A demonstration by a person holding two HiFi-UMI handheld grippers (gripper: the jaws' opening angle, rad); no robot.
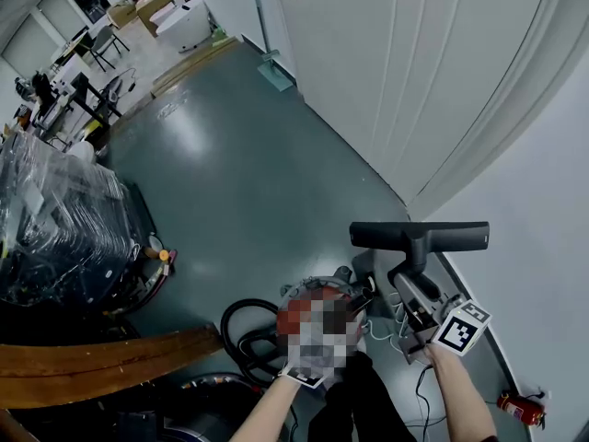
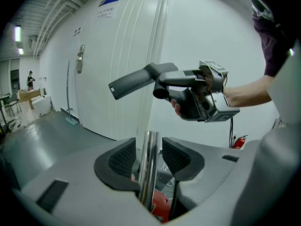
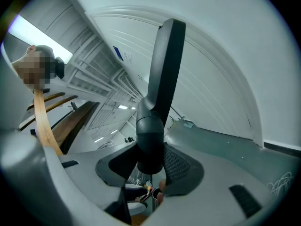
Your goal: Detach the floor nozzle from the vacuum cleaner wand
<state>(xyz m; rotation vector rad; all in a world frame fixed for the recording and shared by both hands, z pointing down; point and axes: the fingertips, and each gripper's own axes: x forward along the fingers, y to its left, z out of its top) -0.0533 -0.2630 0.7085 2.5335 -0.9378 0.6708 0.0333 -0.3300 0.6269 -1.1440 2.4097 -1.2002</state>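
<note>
Head cam: high, pitched steeply down over the grey floor (image 1: 248, 182), white door (image 1: 414, 81) on the right, both hands low in frame at mid-range.

Cam on the left gripper (image 2: 149, 157): looks along its jaws across the floor at the door, with the chrome wand (image 2: 150, 149) right against the lens.

Cam on the right gripper (image 3: 150, 166): rolled so the horizon is tilted, and it faces the door. The floor nozzle (image 3: 162, 79) fills the centre, very close.

Overlap: nozzle and door in all three; fire extinguisher (image 1: 520, 408) in head and left gripper views. The left gripper view also catches the right gripper.
</note>
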